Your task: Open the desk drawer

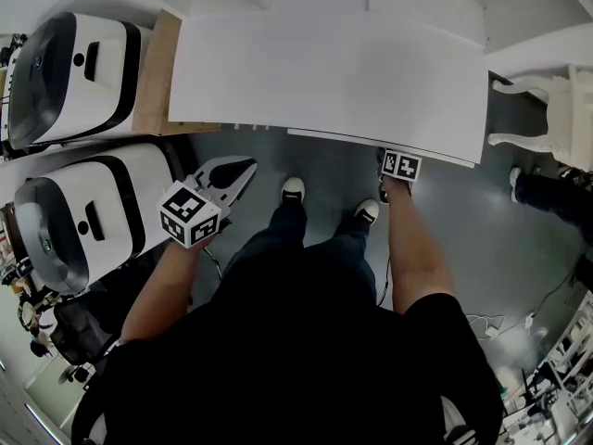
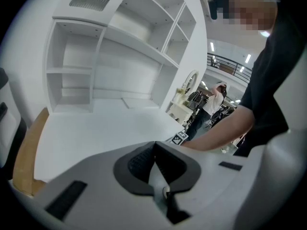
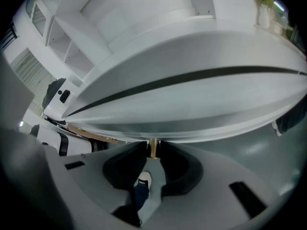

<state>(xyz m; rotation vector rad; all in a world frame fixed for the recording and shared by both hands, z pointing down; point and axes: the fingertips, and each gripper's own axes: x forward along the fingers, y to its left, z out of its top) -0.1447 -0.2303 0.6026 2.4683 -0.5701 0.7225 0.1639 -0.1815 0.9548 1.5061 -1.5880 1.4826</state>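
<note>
The white desk (image 1: 324, 72) shows a drawer front (image 3: 192, 99) under its top, with a thin dark gap between them. A small brass knob (image 3: 152, 148) hangs at the drawer's lower edge. My right gripper (image 3: 152, 152) has its two dark pads closed against the sides of this knob. In the head view only the right gripper's marker cube (image 1: 401, 165) shows at the desk's front edge; its jaws are hidden below. My left gripper (image 1: 243, 170) hovers left of the desk front, apart from it. Its jaws (image 2: 154, 145) meet at the tip with nothing between them.
Two white and black machines (image 1: 74, 72) (image 1: 83, 216) stand at the left beside a wooden panel (image 1: 153, 72). A white chair (image 1: 542, 109) is at the right, with another person's shoe (image 1: 516, 182) near it. My shoes (image 1: 293, 190) stand before the desk. Shelves (image 2: 96, 56) rise behind.
</note>
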